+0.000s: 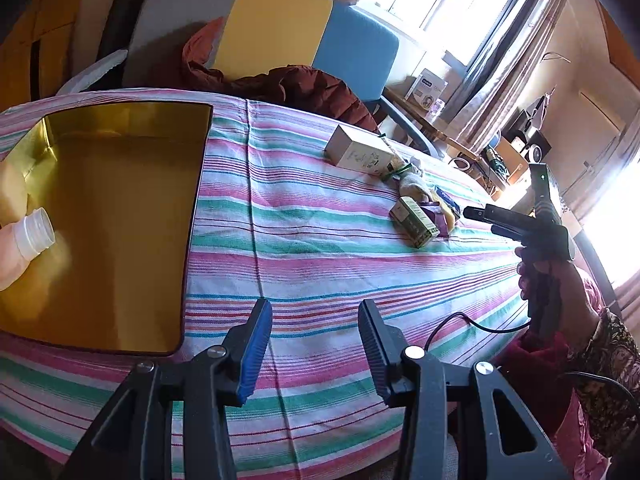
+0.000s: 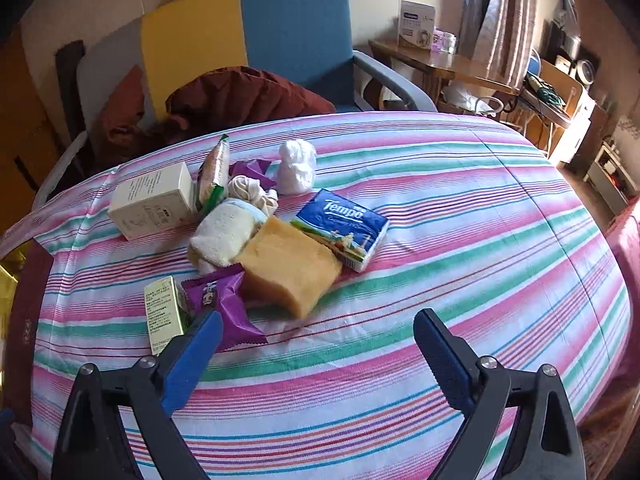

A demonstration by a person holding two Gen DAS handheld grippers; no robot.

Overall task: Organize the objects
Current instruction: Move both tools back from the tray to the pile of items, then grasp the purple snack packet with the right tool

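Observation:
A gold tin box (image 1: 120,208) stands open on the striped cloth at the left, with a small white-capped bottle (image 1: 24,240) at its left edge. My left gripper (image 1: 316,324) is open and empty, just right of the box. My right gripper (image 2: 320,332) is open and empty above the cloth, close in front of a pile: a yellow soap block (image 2: 290,266), a purple wrapper (image 2: 224,300), a small green box (image 2: 164,312), a blue Tempo tissue pack (image 2: 344,232), a rolled towel (image 2: 222,236), a white box (image 2: 154,200) and a white bag (image 2: 298,166).
A chair (image 2: 280,40) with a dark red jacket (image 2: 240,100) stands behind the table. A wooden side table (image 2: 432,60) with a box is at the back right. The right gripper also shows in the left wrist view (image 1: 476,214), with a cable (image 1: 472,322) on the cloth.

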